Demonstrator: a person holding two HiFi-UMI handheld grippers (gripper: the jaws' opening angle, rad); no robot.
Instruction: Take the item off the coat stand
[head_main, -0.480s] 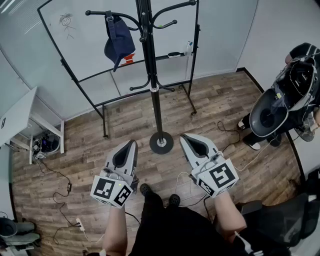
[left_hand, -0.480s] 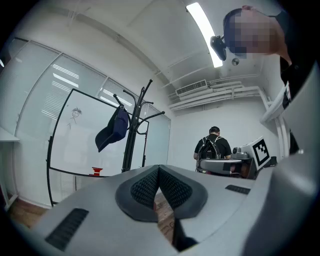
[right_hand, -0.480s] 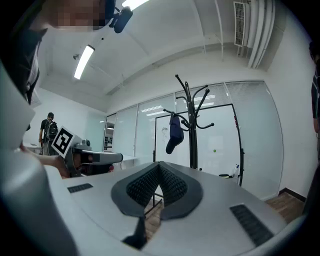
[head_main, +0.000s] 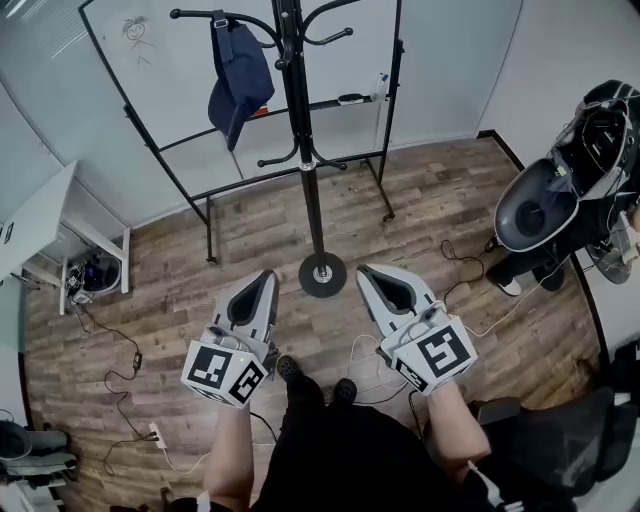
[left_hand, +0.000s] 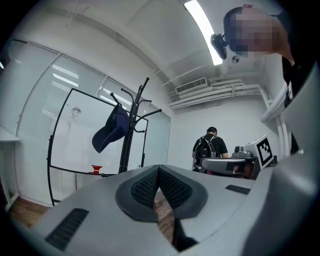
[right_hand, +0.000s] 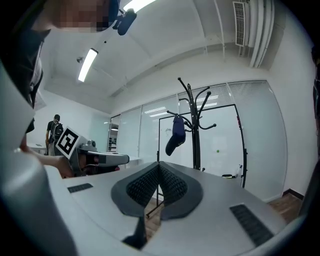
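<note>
A navy cap hangs by its strap from a left hook of the black coat stand, whose round base rests on the wood floor. My left gripper and right gripper are held low in front of me, short of the base and far below the cap. Both are shut with nothing between the pads. In the left gripper view the cap shows up and to the left of the left gripper. In the right gripper view the cap hangs on the stand just above the right gripper.
A whiteboard on a black frame stands behind the coat stand. A white table is at the left, a chair with a backpack at the right. Cables and a power strip lie on the floor. A person stands far off.
The head view has shifted a little, so the stand and cap sit slightly higher in the picture. Both grippers stay shut and hardly move.
</note>
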